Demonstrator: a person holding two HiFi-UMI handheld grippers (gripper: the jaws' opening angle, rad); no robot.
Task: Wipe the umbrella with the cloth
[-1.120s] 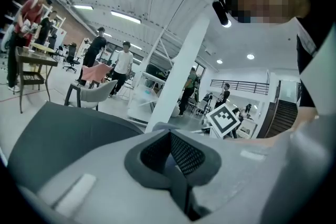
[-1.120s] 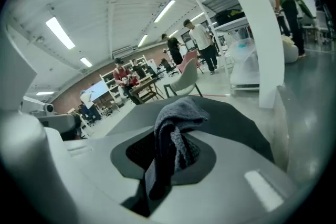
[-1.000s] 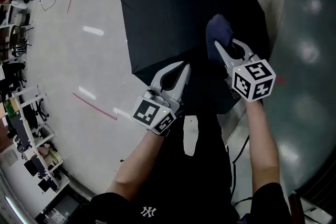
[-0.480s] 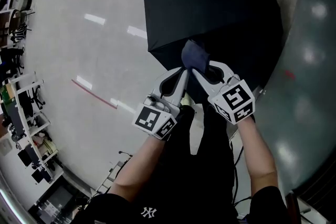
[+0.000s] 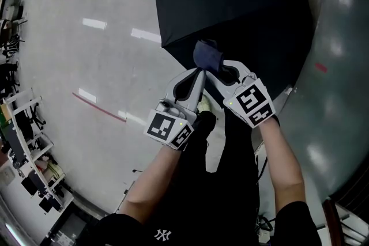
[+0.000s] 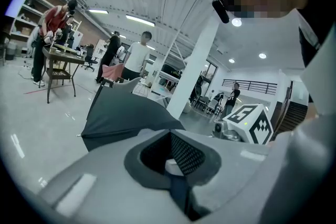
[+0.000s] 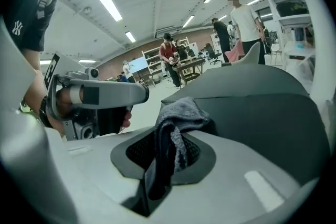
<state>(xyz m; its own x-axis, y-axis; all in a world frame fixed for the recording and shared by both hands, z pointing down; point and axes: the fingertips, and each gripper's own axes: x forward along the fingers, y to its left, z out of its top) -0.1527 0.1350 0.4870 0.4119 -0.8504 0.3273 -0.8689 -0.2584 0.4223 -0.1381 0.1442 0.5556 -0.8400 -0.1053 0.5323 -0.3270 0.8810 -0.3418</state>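
Now, with your right gripper [image 5: 218,69] clamped on the cloth [image 5: 207,55] at the near edge of the umbrella [image 5: 230,3], and your left gripper [image 5: 199,72] apparently pinching that edge, hold the fabric taut and wipe firmly.

The umbrella [image 5: 230,3] is black, the cloth [image 5: 207,55] dark blue-grey, the floor [image 5: 86,66] pale grey.

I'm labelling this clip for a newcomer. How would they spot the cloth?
Find the big open black umbrella at the top of the head view. At its near edge the right tool grips a small bunched cloth, fuzzy blue-grey against the smooth black canopy.
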